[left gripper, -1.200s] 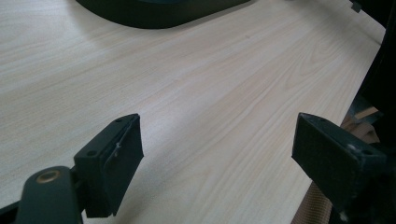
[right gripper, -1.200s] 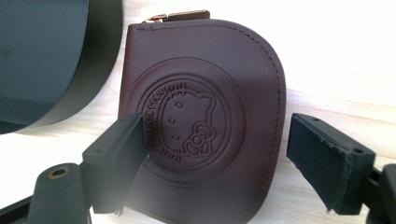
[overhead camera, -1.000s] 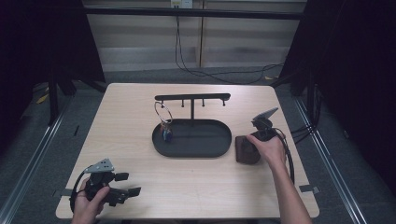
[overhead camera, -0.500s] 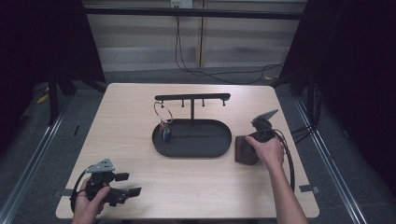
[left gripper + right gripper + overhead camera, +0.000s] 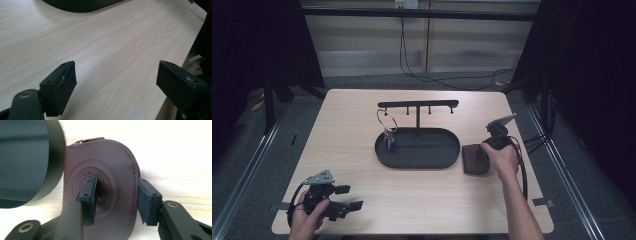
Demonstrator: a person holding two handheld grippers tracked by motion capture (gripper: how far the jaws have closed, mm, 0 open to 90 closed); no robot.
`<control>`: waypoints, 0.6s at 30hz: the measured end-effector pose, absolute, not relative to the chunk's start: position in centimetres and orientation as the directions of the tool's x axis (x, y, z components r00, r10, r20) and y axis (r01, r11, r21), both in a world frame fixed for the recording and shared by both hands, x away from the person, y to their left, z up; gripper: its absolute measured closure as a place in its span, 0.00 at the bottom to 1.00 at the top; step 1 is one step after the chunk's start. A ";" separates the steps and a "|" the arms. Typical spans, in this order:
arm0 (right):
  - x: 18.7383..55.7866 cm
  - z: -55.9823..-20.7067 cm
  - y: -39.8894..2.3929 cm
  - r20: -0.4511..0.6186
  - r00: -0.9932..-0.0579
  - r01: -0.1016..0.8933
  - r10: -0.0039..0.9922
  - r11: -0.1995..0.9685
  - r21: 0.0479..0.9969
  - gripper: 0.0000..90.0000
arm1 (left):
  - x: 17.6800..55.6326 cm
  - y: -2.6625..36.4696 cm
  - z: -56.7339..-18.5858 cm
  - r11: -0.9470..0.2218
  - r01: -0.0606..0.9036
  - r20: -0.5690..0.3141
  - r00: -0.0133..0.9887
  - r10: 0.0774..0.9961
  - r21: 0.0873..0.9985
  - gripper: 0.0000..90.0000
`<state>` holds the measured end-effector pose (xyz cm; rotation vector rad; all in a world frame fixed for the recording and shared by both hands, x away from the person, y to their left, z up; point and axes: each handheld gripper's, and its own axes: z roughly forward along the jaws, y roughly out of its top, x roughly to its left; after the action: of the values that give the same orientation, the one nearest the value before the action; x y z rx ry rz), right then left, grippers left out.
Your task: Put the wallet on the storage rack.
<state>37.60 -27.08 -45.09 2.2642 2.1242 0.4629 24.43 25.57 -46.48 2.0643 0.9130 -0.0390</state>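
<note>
Pale wood surface (image 5: 422, 200): right hand-held gripper (image 5: 116, 195) jaws just closing over brown pouch (image 5: 110, 170), one pad on top; left hand-held gripper (image 5: 116, 82) open, empty.

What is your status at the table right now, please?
Right gripper jaws just closing over brown leather pouch, grip unconfirmed. Left gripper open, idle over bare table. Pouch lies against black tray.

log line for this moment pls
right tongs closing over brown leather pouch, grip unclear | left tongs open, nothing between | pouch flat beside black tray
</note>
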 end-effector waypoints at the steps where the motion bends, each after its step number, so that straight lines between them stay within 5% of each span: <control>1: 37.6 -44.8 -27.3 0.216 0.049 0.974 0.975 -0.095 0.208 0.70 | 24.4 25.6 -46.4 -0.370 0.614 -0.338 0.737 0.586 0.697 0.18; 18: 37.5 -42.8 -26.7 0.208 0.014 0.972 0.978 -0.062 0.226 0.86 | 24.5 25.7 -46.4 -0.362 0.617 -0.336 0.730 0.595 0.699 0.18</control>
<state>37.53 -26.73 -42.76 2.2230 2.1382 0.4842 24.49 25.71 -46.41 2.0595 0.9172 -0.0319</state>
